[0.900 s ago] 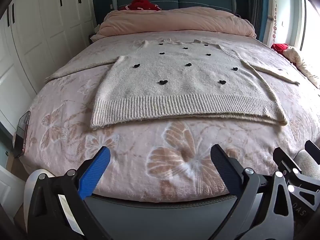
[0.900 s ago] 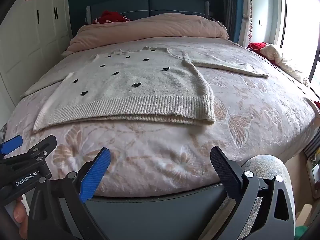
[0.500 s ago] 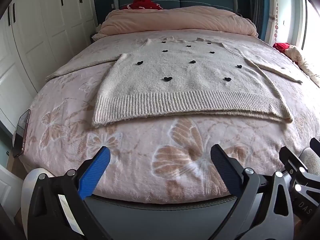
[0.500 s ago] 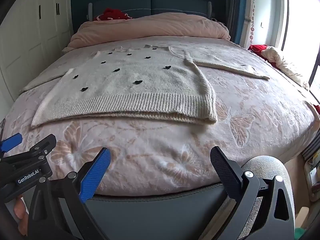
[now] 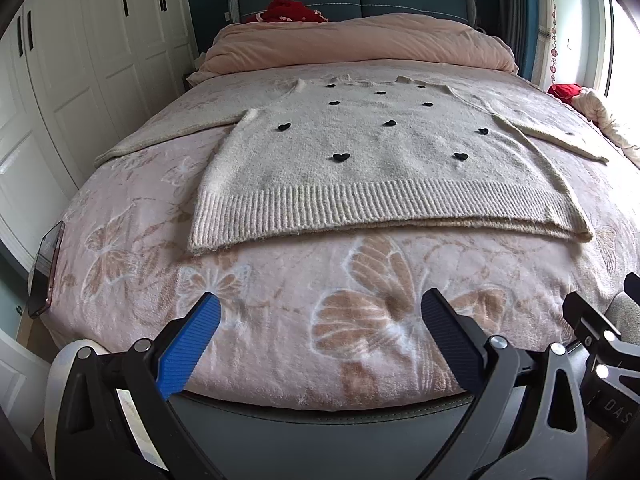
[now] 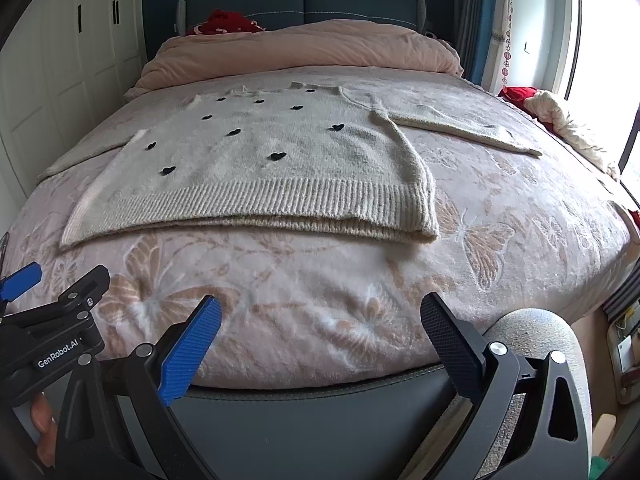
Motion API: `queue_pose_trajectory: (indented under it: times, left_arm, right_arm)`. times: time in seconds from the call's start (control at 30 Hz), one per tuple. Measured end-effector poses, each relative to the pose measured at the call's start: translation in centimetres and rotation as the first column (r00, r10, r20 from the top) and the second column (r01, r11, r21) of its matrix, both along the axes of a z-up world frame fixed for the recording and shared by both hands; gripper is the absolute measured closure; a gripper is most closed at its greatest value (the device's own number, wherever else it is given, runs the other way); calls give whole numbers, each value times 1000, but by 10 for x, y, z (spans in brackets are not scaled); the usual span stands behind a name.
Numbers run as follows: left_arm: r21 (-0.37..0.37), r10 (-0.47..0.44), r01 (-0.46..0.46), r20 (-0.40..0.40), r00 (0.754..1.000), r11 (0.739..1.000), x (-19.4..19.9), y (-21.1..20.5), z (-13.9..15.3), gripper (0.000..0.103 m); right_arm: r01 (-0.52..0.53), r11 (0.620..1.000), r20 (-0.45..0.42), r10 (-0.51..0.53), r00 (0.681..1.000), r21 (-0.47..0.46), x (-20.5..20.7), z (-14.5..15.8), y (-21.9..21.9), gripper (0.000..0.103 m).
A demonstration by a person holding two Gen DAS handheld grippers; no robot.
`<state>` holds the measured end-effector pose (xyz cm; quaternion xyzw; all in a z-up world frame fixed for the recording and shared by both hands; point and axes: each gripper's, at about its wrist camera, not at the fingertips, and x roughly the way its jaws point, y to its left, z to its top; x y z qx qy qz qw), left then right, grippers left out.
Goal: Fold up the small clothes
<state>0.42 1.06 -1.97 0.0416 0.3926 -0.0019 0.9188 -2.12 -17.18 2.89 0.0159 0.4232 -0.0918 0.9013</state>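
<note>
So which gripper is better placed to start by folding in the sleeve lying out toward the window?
Probably right: in its view that sleeve lies nearer, with bare blanket between. Both the right gripper and left gripper are open and empty.

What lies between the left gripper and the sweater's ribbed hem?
Only bare butterfly-print blanket separates the open left gripper from the sweater; the left wrist view shows this stretch.
</note>
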Motion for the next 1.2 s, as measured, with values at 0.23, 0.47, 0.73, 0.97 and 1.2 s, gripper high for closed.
queue_pose_trajectory:
  times: [0.23,0.47,0.73,0.97,1.2]
  left_arm:
    - [5,0,0,0,1000,1000,-1,1,-1,5]
    - [11,0,0,-5,1000,1000,-1,0,-3,5]
    - [13,1,-1,-5,1000,1000,-1,0,-3,5]
    - [15,5,-5,-5,1000,1000,-2,1,-5,5]
    - [18,5,-5,-5,1000,1000,-2,0,-4,5]
  right_arm:
    - [-9,1000,-6,9,1000,6,2,-1,2,5]
    - [-14,1000,-11,14,1000,13,3,-2,3,5]
    - [-17,1000,-13,17,1000,17,3,-3,3,5]
    - [-18,1000,-14,18,1000,18,4,-4,3,5]
    - [-18,1000,-14,18,1000,19,4,-4,3,5]
